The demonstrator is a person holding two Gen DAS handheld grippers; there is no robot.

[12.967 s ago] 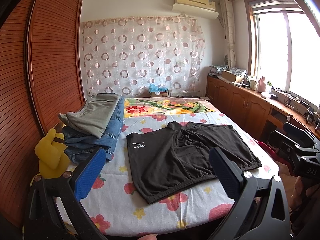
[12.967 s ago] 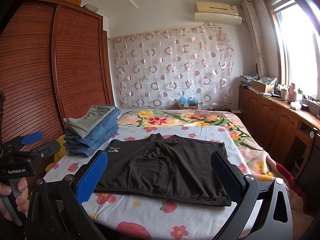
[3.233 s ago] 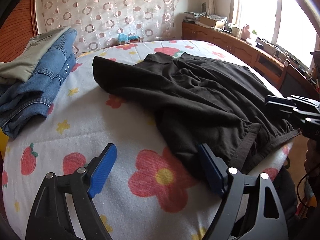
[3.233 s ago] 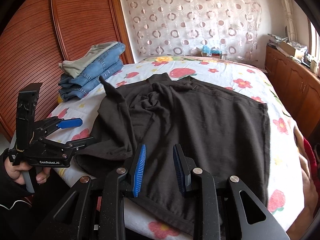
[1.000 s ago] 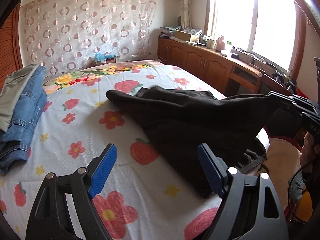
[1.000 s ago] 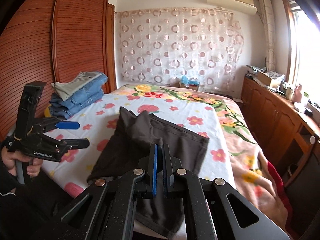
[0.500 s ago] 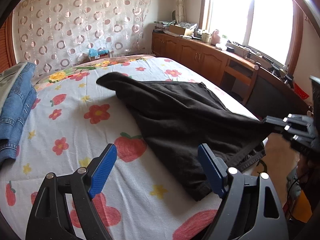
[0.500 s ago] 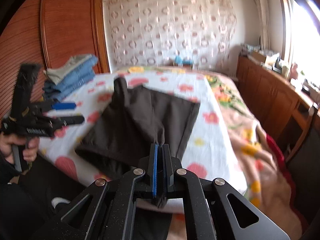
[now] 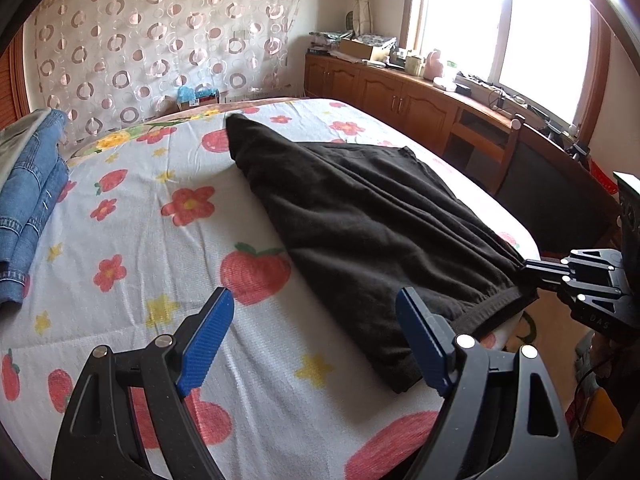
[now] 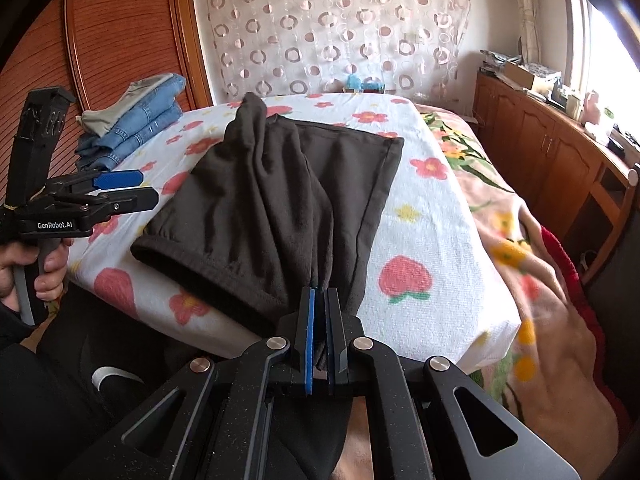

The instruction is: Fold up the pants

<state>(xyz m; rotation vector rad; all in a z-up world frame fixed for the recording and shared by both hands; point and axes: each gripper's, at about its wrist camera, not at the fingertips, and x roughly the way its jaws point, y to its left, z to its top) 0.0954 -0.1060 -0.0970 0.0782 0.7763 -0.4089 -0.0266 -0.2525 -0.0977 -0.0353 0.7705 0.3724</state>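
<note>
Black pants [image 9: 360, 216] lie folded lengthwise across the flowered bed, with one end hanging off the near edge. They also show in the right wrist view [image 10: 280, 184]. My right gripper [image 10: 319, 300] is shut on the pants' hem at the bed's edge, pulling the cloth taut; it shows at the right of the left wrist view [image 9: 528, 268]. My left gripper [image 9: 316, 320] is open and empty, above the sheet just left of the pants; it also shows in the right wrist view [image 10: 128, 188].
A stack of folded jeans and a grey garment [image 10: 136, 120] sits at the far left of the bed [image 9: 120, 248]. Wooden cabinets [image 9: 400, 92] run along the window wall. A wardrobe [image 10: 120, 40] stands on the left. A pink blanket [image 10: 540, 288] hangs off the bed's right side.
My right gripper has drawn the pants lower and flatter onto the bed, toward the near edge. My left gripper has stayed open and dropped a little closer to the sheet.
</note>
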